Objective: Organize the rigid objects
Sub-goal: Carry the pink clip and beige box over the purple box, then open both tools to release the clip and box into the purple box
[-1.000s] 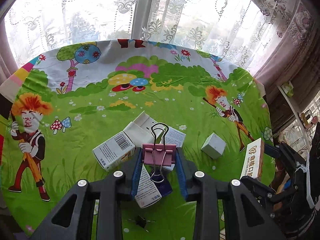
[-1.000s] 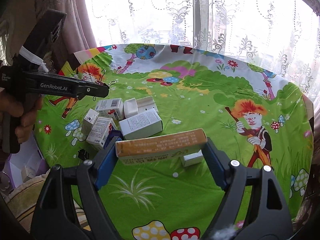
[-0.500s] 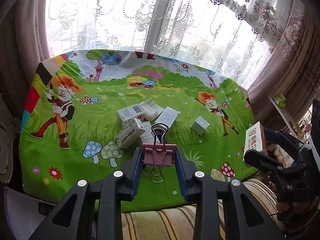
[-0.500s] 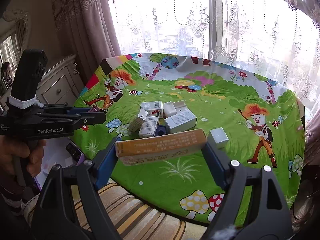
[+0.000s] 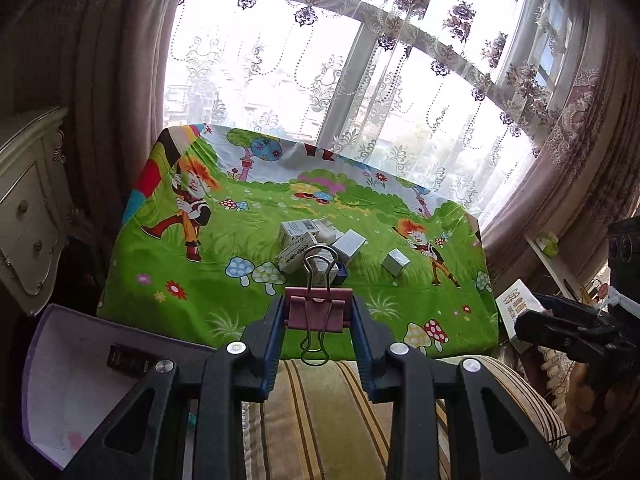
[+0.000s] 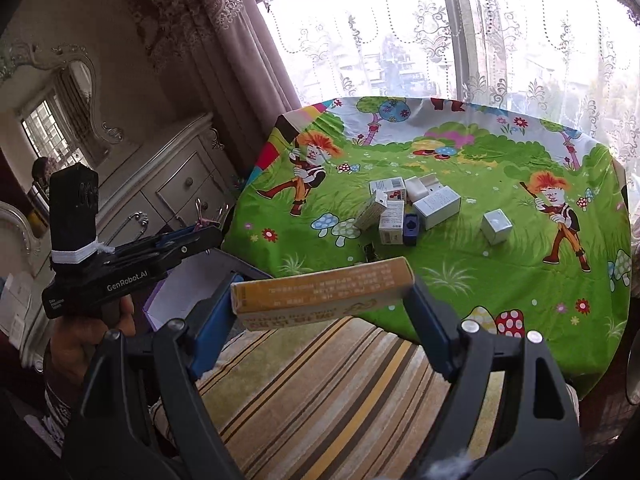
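Observation:
My left gripper (image 5: 319,312) is shut on a pink binder clip (image 5: 318,312), held in the air over a striped cushion in front of the table. My right gripper (image 6: 324,296) is shut on a long yellow box (image 6: 320,294), gripped by its two ends, also off the table. On the cartoon tablecloth (image 6: 460,280) lies a cluster of small white boxes (image 6: 400,208), a dark blue object (image 6: 411,229) beside them and a single pale cube box (image 6: 496,226) to the right. The left gripper (image 6: 208,232) also shows in the right wrist view, at the left.
An open purple-edged box (image 5: 80,380) with a white inside sits low at the left, a black item in it. A white ornate dresser (image 6: 160,192) stands left of the table. Lace curtains hang behind. A small black clip (image 6: 370,251) lies near the table's front edge.
Both grippers have pulled back and up from the table with their loads; the table looks smaller and the striped cushion and purple box have come into view.

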